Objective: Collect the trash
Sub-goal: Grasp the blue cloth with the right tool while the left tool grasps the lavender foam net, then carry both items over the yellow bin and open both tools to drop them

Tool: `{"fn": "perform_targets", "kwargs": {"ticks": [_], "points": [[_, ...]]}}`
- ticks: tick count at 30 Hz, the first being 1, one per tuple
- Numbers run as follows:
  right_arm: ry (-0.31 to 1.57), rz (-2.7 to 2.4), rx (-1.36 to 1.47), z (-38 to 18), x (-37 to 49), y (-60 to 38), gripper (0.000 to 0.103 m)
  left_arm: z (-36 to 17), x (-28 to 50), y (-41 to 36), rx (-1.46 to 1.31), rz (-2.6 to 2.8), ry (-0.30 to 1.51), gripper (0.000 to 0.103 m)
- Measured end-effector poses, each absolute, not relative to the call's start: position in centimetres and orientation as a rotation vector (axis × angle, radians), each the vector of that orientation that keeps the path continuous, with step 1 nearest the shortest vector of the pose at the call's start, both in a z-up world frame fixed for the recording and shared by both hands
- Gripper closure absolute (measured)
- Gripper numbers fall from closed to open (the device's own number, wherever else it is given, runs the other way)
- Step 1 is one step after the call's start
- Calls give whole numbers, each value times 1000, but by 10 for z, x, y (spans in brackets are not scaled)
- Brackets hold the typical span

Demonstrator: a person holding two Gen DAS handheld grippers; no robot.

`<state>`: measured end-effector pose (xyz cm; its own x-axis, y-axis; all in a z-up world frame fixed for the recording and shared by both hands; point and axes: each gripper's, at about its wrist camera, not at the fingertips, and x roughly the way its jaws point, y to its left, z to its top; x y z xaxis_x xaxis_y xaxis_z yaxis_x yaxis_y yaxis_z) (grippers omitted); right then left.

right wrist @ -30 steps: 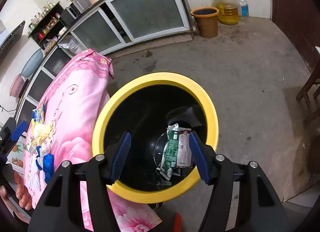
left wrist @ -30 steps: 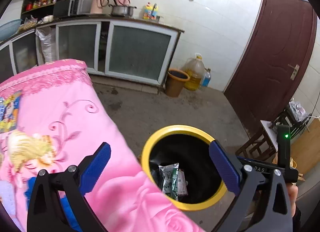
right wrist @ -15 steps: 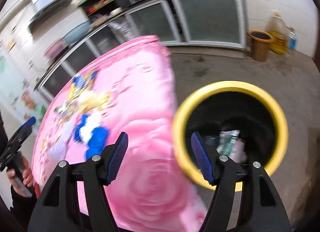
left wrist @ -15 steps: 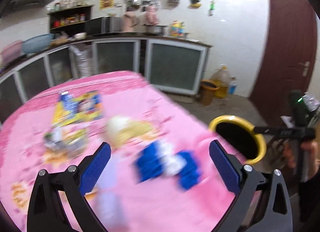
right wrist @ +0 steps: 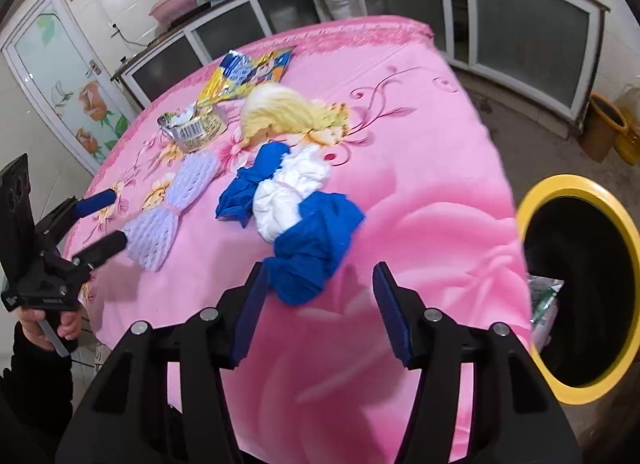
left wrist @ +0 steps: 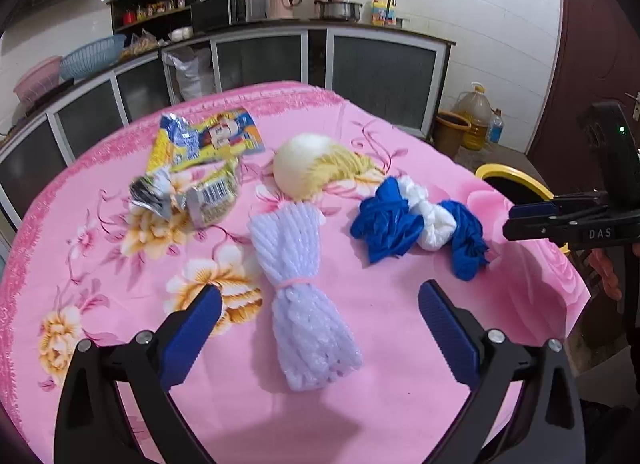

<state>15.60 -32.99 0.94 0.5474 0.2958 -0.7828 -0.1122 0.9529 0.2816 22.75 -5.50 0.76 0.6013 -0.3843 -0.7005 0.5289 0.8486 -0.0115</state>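
Note:
On the pink flowered tablecloth [left wrist: 400, 404] lie a pale lilac foam net [left wrist: 304, 288], a blue and white crumpled bag bundle [left wrist: 416, 220], a yellow and white foam net [left wrist: 316, 168], and crumpled snack wrappers [left wrist: 192, 172]. My left gripper [left wrist: 320, 328] is open and empty, with the lilac foam net [right wrist: 164, 212] between its fingers. My right gripper [right wrist: 318, 312] is open and empty, just short of the blue and white bundle [right wrist: 296, 216]. The yellow-rimmed black bin [right wrist: 580, 288] stands off the table's right edge with a wrapper inside.
Kitchen cabinets [left wrist: 360, 68] run behind the table. An orange bucket [left wrist: 450, 132] and oil jug [left wrist: 476, 112] stand on the floor by a brown door [left wrist: 592, 44]. The table edge drops close to the bin [left wrist: 516, 184].
Both grippers swung away from above the bin to the table. The trash on the cloth now lies in front of them. Both stayed open.

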Motion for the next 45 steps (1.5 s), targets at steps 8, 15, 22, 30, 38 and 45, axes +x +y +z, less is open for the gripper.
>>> {"fn": "perform_targets", "kwargs": {"ticks": [8,15,22,30,38,45], "points": [[1014,265,196,0,179,-317,52,-10,251,-58,137,-566,847,8],[1047,270,204,-11,194,-320,52,-20,267,-65,116,-580,895,8],[1076,291,227,-21,202,-323,52,-31,282,-77,87,-604,948,8],[1090,275,211,-24,206,-323,74,-45,291,-87,95,-583,990,41],[1058,297,249,-4,195,-330,86,-18,280,-71,41,-600,939,74],[963,291,253,35,174,-338,86,19,258,-55,7,-615,849,75]]}}
